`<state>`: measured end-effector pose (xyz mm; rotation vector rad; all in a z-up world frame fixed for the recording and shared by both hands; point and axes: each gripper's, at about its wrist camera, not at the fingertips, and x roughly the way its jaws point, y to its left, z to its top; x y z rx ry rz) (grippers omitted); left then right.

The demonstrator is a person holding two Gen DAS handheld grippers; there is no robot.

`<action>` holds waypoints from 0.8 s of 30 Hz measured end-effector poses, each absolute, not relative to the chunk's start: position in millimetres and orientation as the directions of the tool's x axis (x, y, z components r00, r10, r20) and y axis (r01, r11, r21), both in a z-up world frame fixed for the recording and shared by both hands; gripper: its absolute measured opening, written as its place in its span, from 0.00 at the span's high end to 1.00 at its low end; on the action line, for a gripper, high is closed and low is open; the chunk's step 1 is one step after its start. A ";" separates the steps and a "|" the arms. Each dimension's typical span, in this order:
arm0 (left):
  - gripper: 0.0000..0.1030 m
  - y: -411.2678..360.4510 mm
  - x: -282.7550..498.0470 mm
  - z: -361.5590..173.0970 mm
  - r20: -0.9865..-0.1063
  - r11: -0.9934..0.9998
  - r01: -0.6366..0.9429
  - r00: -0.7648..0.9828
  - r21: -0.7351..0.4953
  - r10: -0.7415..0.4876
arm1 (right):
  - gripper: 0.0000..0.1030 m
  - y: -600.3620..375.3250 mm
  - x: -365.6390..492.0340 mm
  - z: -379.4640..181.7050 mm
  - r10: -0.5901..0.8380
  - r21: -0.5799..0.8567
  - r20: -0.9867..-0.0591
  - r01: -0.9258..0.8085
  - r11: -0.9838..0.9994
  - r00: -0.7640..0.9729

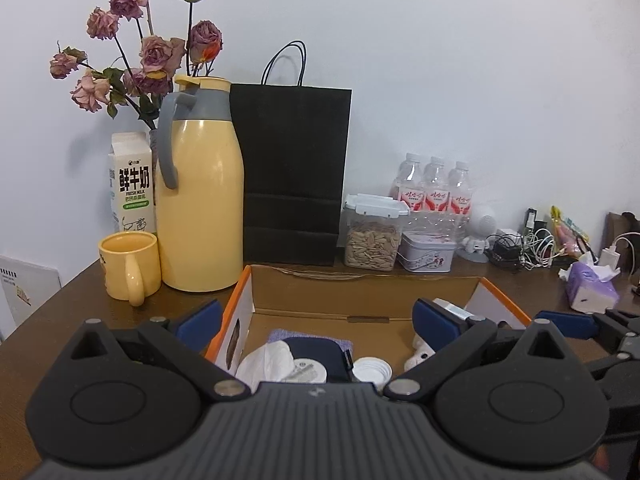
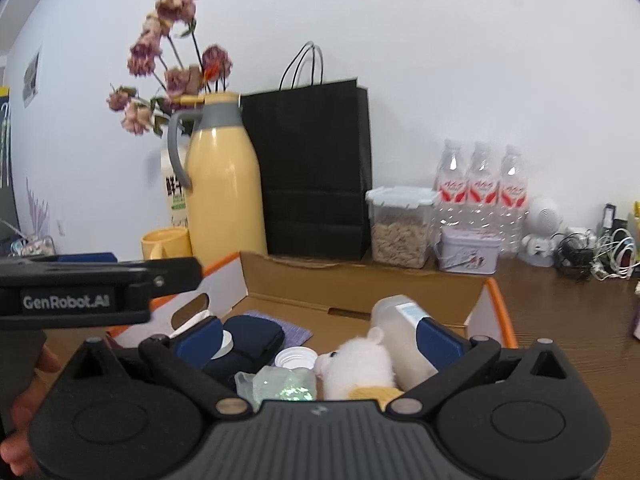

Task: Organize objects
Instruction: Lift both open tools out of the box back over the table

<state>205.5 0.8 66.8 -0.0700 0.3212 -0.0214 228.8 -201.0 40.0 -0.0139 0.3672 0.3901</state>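
Observation:
An open cardboard box (image 1: 340, 292) with orange edges sits on the brown table. Inside it lie a dark blue pouch (image 2: 252, 340), a white cap (image 2: 296, 358), a white plush toy (image 2: 356, 368), a translucent bottle (image 2: 400, 328) on its side and a glittery green packet (image 2: 284, 386). White tissue (image 1: 266, 362) rests by the pouch (image 1: 320, 354). My left gripper (image 1: 318, 324) hangs open over the box's left half, holding nothing. My right gripper (image 2: 318, 340) stands open over the box (image 2: 360, 288), its pads either side of the plush toy and bottle without touching them.
Behind the box stand a yellow mug (image 1: 130, 266), yellow thermos jug (image 1: 200, 208), milk carton (image 1: 130, 184), dried roses (image 1: 152, 56), black paper bag (image 1: 296, 176), seed container (image 1: 374, 236), tin (image 1: 428, 250) and water bottles (image 1: 434, 188). Cables (image 1: 520, 248) and a tissue pack (image 1: 590, 286) lie right.

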 end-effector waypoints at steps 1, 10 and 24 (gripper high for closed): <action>0.00 1.9 201.4 67.4 -0.314 0.997 0.009 0.949 -0.072 -0.032 | 0.00 -205.3 223.9 41.4 0.367 0.056 -0.348 -0.372 0.927 0.863; 0.00 24.0 171.5 59.5 -0.361 0.998 -0.039 0.932 -0.040 0.022 | 0.00 -247.3 186.0 29.0 0.304 0.034 -0.398 -0.317 0.948 0.866; 0.00 68.3 132.1 32.8 -0.462 0.988 -0.154 0.876 -0.004 0.135 | 0.00 -296.2 165.2 -3.6 0.211 0.035 -0.504 -0.224 0.974 0.838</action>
